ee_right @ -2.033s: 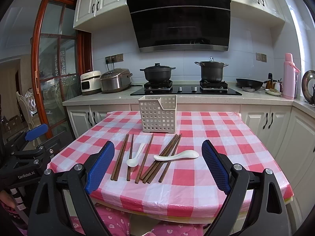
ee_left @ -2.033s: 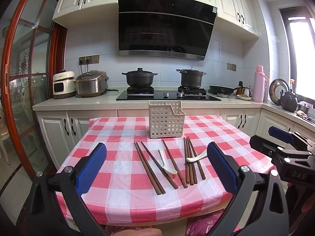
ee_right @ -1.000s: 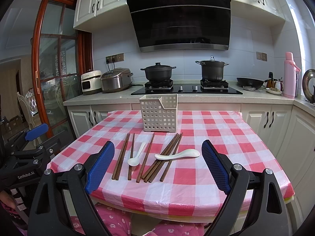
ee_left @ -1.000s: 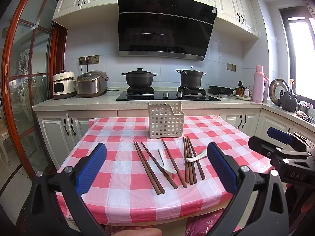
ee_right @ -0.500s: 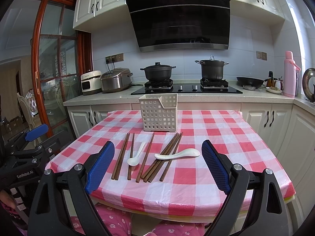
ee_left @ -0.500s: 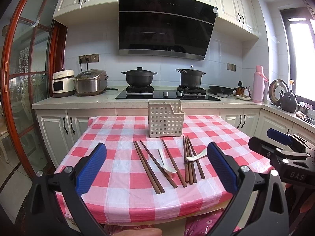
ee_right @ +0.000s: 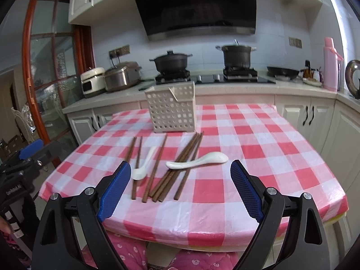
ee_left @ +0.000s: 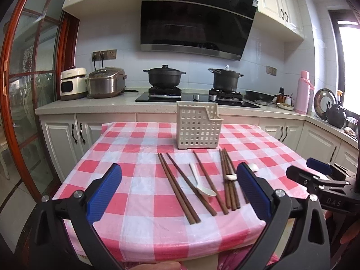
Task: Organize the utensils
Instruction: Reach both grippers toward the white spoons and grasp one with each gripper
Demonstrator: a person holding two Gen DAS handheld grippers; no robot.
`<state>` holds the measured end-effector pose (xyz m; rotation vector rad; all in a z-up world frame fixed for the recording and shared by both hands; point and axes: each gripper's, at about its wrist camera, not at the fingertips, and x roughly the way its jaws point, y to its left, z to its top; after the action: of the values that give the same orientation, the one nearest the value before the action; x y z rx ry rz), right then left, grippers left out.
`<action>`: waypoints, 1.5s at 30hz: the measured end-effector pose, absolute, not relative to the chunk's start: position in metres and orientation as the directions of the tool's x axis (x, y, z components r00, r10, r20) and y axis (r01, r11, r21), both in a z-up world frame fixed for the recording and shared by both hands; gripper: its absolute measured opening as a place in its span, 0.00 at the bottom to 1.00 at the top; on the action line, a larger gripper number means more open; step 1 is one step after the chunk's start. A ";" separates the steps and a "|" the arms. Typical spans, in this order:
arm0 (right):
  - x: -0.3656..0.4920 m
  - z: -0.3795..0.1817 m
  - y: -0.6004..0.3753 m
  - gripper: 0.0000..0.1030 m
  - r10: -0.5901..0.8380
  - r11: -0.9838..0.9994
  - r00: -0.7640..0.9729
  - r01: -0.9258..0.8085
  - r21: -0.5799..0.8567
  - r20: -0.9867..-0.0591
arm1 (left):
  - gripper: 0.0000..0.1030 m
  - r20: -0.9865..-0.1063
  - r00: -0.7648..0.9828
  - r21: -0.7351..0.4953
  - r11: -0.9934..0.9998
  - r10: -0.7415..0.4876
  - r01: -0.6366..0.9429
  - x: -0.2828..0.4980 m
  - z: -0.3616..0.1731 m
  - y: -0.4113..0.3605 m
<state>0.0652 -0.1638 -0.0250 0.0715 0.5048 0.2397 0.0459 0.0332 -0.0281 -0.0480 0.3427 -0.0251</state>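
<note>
— What sort of place is this?
— A home kitchen: a black hood (ee_left: 198, 20) over a hob (ee_left: 195, 95) carrying two dark pots (ee_left: 165, 76), white cabinets (ee_left: 90, 132) below.
— Anything else?
— A rice cooker (ee_left: 105, 82) on the counter, and a desk (ee_left: 135, 180) in red-checked cloth.

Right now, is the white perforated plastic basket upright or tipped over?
Upright: the white perforated plastic basket stands flat on the red checked tablecloth, open top facing up.
</note>
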 end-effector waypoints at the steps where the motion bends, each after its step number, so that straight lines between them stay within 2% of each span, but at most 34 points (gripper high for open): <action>1: 0.072 -0.030 -0.163 0.82 0.240 0.971 0.841 -0.202 0.131 -0.485 | 0.96 -0.342 0.939 -0.054 0.998 -0.034 0.016 0.051 -0.031 0.035; 8: 0.113 -0.059 -0.163 0.82 0.225 0.973 0.777 -0.149 0.176 -0.588 | 0.95 -0.471 0.882 -0.070 0.997 -0.004 -0.033 0.100 -0.064 0.053; 11: 0.130 -0.070 -0.168 0.82 0.226 0.970 0.743 -0.112 0.216 -0.629 | 0.95 -0.536 0.843 -0.109 0.994 -0.046 -0.015 0.122 -0.078 0.062; 17: 0.162 -0.088 -0.175 0.81 0.244 0.954 0.673 -0.039 0.296 -0.698 | 0.95 -0.607 0.790 -0.126 0.992 -0.087 0.012 0.155 -0.096 0.063; 20: 0.179 -0.091 -0.176 0.78 0.251 0.947 0.657 -0.015 0.321 -0.711 | 0.95 -0.612 0.781 -0.157 0.987 -0.123 0.032 0.166 -0.098 0.065; 25: 0.208 -0.096 -0.171 0.74 0.271 0.934 0.615 0.019 0.357 -0.740 | 0.96 -0.634 0.765 -0.123 0.991 -0.112 0.044 0.184 -0.098 0.062; 30: 0.228 -0.100 -0.164 0.65 0.255 0.930 0.587 0.070 0.362 -0.769 | 0.95 -0.631 0.775 -0.024 0.999 -0.036 0.027 0.193 -0.094 0.061; 34: 0.239 -0.101 -0.166 0.60 0.224 0.924 0.589 0.126 0.362 -0.777 | 0.95 -0.613 0.790 0.004 1.000 -0.011 0.016 0.195 -0.089 0.065; 37: 0.249 -0.100 -0.167 0.58 0.206 0.926 0.589 0.140 0.350 -0.782 | 0.95 -0.615 0.788 -0.027 0.999 -0.032 0.020 0.197 -0.089 0.071; 45: 0.276 -0.101 -0.162 0.43 0.158 0.954 0.578 0.120 0.275 -0.800 | 0.95 -0.602 0.794 -0.082 0.996 -0.084 0.043 0.202 -0.087 0.077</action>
<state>0.2760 -0.1616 -0.1005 0.3165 0.9582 0.0223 0.2017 0.0767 -0.0871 -0.0649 0.6494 -0.0686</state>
